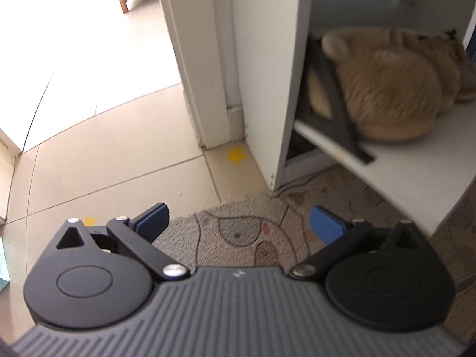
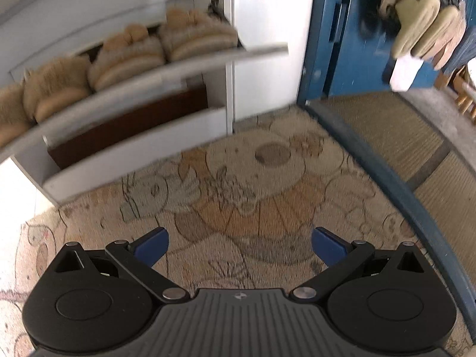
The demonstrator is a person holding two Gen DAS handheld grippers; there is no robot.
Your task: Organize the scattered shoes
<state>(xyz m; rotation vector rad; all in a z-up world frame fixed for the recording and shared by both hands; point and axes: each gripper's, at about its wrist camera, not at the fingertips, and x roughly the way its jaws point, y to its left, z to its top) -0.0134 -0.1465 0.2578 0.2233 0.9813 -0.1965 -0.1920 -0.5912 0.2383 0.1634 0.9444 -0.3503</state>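
I see both my grippers spread wide and empty over the doormat [image 2: 253,184]: the left gripper [image 1: 238,227], the right gripper [image 2: 239,248]. The furry slippers [image 2: 131,53] sit in a row on the white shelf [image 2: 166,71], above the doormat.

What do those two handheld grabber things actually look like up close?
Both match: the left gripper and right gripper have black jointed arms with silver rivets, round black discs either side, a ribbed grey body with a small logo, and blue pads on the fingertips.
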